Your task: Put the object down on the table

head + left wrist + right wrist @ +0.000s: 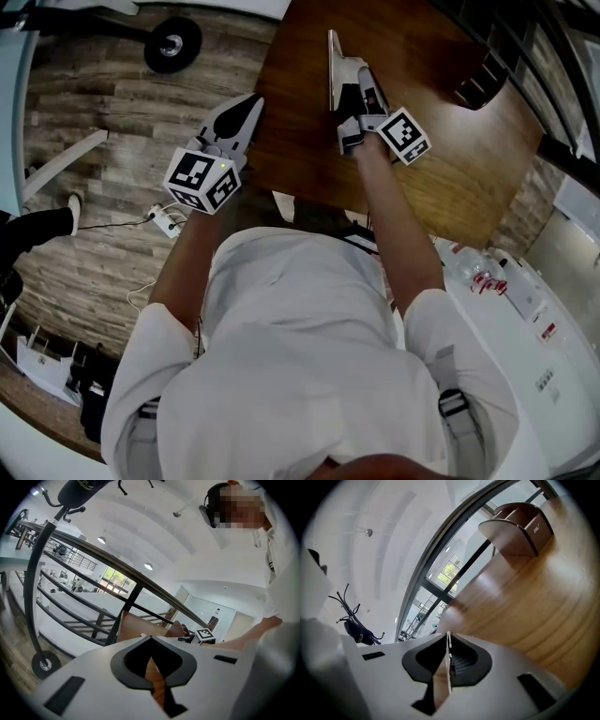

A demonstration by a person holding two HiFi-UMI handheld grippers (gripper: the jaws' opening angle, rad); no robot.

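Note:
My right gripper [343, 64] hangs over the near part of the brown wooden table [450, 159], shut on a thin flat pale sheet [331, 56] that stands on edge. In the right gripper view the sheet [442, 679] runs edge-on between the jaws of the right gripper [449, 635], above the table top [525, 606]; whether it touches the wood I cannot tell. My left gripper [253, 103] is at the table's left edge, shut with nothing in it. In its own view the left gripper [151, 639] shows only table wood [133, 625] through the gap.
A brown curved chair back [478, 80] [515, 527] stands at the table's far side. A black wheel [173, 42] and a white power strip [169, 221] are on the plank floor at left. A white counter [525, 366] with bottles [473, 274] is at right. A dark railing [93, 555] runs behind.

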